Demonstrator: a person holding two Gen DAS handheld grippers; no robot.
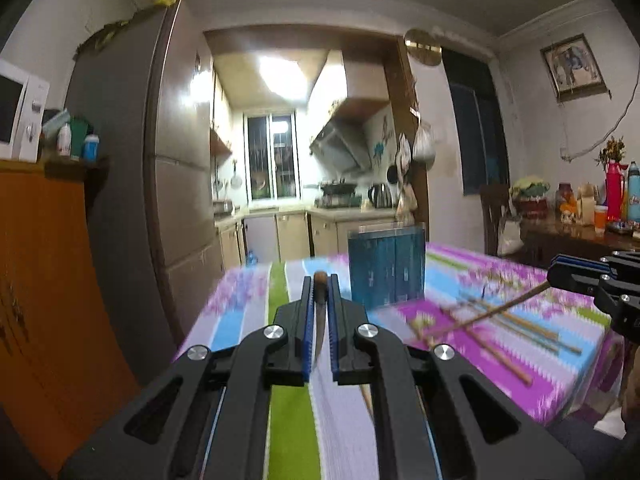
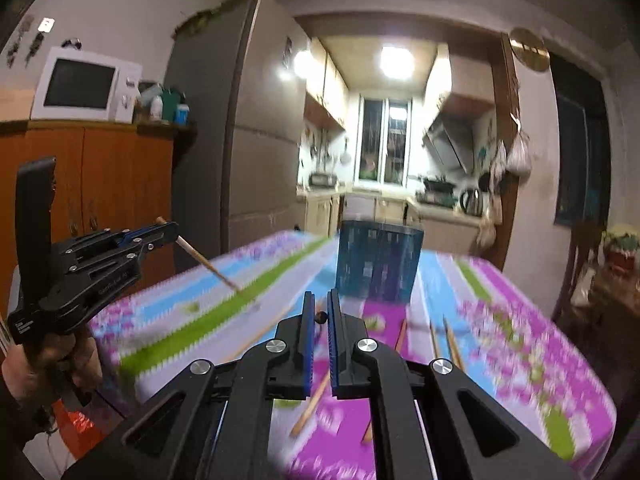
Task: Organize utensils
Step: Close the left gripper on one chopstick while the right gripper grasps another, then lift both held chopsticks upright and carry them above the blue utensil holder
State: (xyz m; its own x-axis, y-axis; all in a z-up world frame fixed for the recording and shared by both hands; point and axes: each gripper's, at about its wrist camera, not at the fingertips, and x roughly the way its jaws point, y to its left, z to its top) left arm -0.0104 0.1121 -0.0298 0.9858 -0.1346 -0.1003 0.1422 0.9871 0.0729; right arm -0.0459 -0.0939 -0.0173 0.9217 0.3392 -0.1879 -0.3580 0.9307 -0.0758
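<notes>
In the left wrist view my left gripper point(image 1: 320, 280) is shut on a brown chopstick point(image 1: 319, 332), whose rounded end pokes up between the blue pads. It hangs above the flowered tablecloth point(image 1: 248, 312). At the right edge my right gripper point(image 1: 554, 274) is shut on another chopstick point(image 1: 488, 312) that slants down to the left. The right wrist view shows that chopstick's dark end point(image 2: 320, 317) between the pads of the right gripper point(image 2: 319, 298). A blue utensil holder point(image 1: 386, 268) point(image 2: 378, 260) stands upright mid-table. Several loose chopsticks point(image 1: 520, 332) point(image 2: 452, 344) lie on the cloth.
A tall grey fridge point(image 1: 176, 184) and an orange cabinet point(image 1: 44, 272) with a white microwave point(image 2: 84, 84) stand left of the table. A dark side table point(image 1: 580, 236) crowded with bottles sits at the right. The kitchen lies beyond. A hand point(image 2: 44, 364) holds the left gripper.
</notes>
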